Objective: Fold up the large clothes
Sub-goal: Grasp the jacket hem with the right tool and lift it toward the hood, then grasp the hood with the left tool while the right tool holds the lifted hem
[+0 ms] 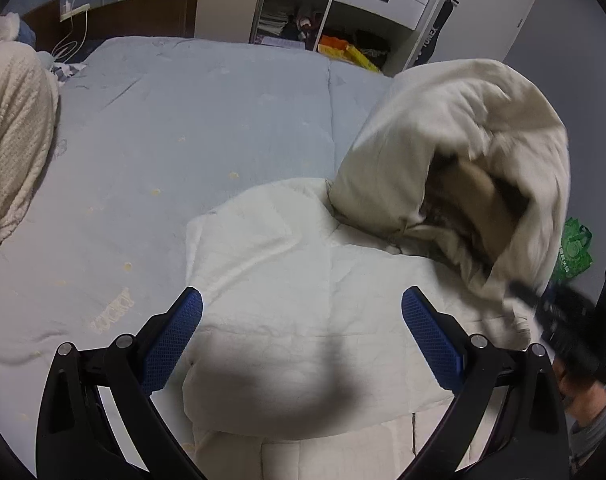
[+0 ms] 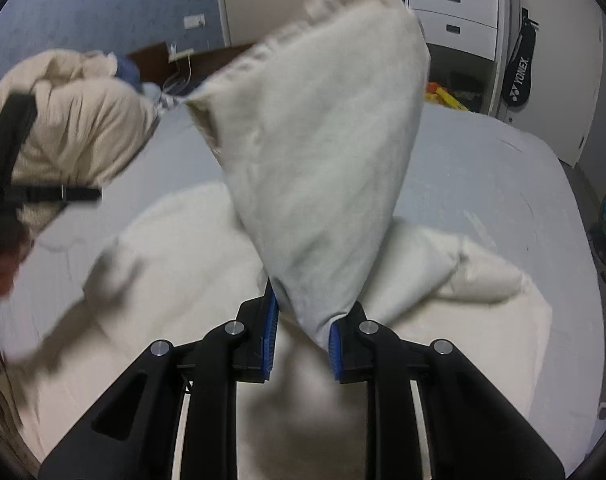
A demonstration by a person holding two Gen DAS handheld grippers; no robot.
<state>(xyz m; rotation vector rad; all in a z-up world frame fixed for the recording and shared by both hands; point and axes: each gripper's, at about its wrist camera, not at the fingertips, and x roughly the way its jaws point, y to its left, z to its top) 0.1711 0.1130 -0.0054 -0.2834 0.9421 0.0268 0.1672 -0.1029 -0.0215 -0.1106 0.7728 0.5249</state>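
Garment [image 2: 323, 152]: your right hand-held gripper [image 2: 303, 334] pinches its lifted part, the left hand-held gripper [image 1: 302, 328] is wide and holds nothing; next lay this part across the body on the bed [image 1: 183, 120].

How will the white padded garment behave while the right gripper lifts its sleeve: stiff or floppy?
Probably floppy: the sleeve folds over from the right gripper rather than standing rigid. It looks puffy, so likely light for its bulk. The garment body stays on the bed, so it would likely drag, not lift whole.
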